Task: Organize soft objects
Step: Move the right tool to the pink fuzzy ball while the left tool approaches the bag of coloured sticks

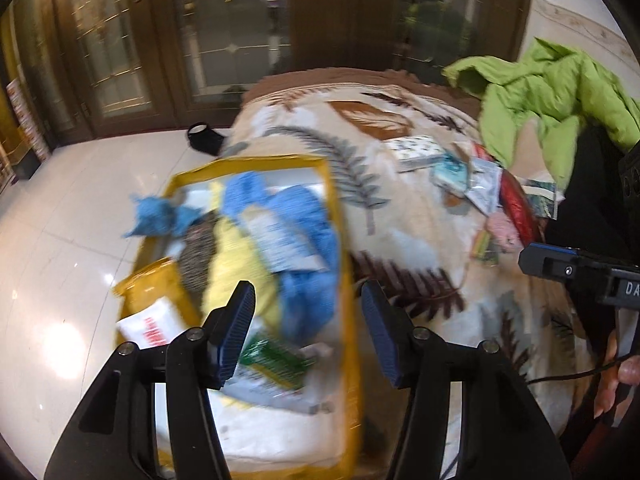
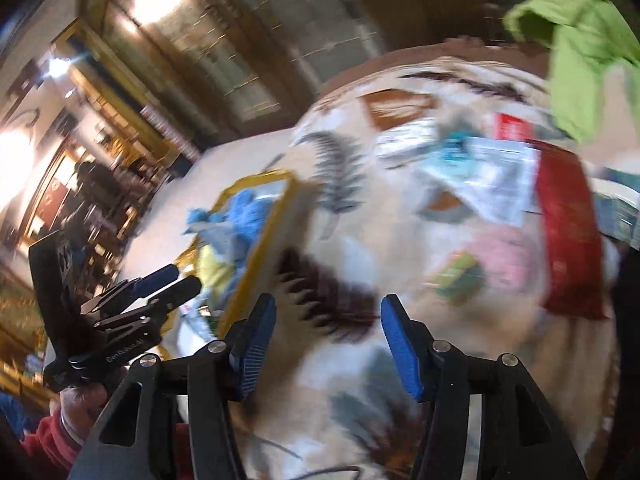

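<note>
A yellow-rimmed storage box [image 1: 338,208] stands on the floor beside a bed, holding blue cloths [image 1: 304,216], a yellow cloth [image 1: 236,264] and packets. My left gripper [image 1: 308,320] hangs open just above the box, nothing between its fingers. In the right wrist view the box [image 2: 264,248] is at centre left and my right gripper [image 2: 328,340] is open over the leaf-patterned blanket [image 2: 380,220], empty. On the blanket lie a red packet [image 2: 568,224], a pink soft item [image 2: 500,256], a small green packet [image 2: 456,276] and white and teal packets [image 2: 480,168]. Both views are blurred.
A green jacket [image 1: 552,92] is heaped at the bed's far right. White tiled floor [image 1: 60,240] spreads left of the box, with a small black object [image 1: 202,136] on it. Wooden glass-paned doors [image 1: 160,40] stand behind. A hand in a red sleeve [image 2: 76,404] holds the left gripper.
</note>
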`<control>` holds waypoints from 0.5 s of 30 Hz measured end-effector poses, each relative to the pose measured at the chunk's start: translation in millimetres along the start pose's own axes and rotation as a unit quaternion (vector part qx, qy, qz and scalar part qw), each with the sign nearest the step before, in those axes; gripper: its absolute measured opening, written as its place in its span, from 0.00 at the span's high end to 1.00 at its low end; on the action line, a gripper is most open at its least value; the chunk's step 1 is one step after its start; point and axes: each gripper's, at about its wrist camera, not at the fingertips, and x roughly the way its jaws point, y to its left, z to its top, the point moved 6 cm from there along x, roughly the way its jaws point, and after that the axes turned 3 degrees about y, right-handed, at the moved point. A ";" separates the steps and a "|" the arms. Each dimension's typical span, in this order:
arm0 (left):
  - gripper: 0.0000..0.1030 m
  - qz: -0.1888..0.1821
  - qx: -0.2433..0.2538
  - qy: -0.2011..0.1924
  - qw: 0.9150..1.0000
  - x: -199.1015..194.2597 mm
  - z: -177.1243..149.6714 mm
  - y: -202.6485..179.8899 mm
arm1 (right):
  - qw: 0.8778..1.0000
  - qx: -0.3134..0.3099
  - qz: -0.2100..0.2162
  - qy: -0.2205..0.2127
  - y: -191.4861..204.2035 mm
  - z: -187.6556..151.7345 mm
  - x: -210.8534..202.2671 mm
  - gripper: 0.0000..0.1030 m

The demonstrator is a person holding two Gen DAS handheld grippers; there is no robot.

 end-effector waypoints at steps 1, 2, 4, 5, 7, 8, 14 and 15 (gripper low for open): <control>0.47 -0.006 0.006 0.001 1.000 2.7 2.3 -8.2 | 1.000 0.008 -0.006 -0.003 -8.8 -1.5 -4.2 0.44; 0.46 -0.010 0.010 0.003 1.000 4.5 3.6 -13.7 | 1.000 0.018 -0.015 -0.006 -22.8 -2.5 -9.4 0.44; 0.43 -0.025 0.021 0.006 0.999 10.5 7.2 -31.1 | 0.999 0.032 -0.027 -0.009 -40.4 -4.0 -15.2 0.44; 0.43 -0.030 0.026 0.006 0.999 13.4 8.8 -38.9 | 0.999 0.040 -0.034 -0.011 -50.6 -4.4 -18.1 0.44; 0.43 -0.045 0.038 0.008 0.998 21.6 13.6 -58.3 | 0.997 0.059 -0.046 -0.014 -69.5 -7.0 -22.3 0.43; 0.43 -0.052 0.042 0.010 0.998 24.9 15.4 -65.3 | 0.996 0.071 -0.049 -0.016 -78.0 -7.9 -24.0 0.43; 0.43 -0.099 0.083 0.024 0.991 53.7 24.8 -120.8 | 0.992 0.121 -0.035 -0.028 -106.6 2.9 -25.7 0.42; 0.43 -0.102 0.091 0.025 0.990 58.5 25.6 -129.2 | 0.992 0.117 -0.033 -0.028 -106.2 7.6 -23.5 0.42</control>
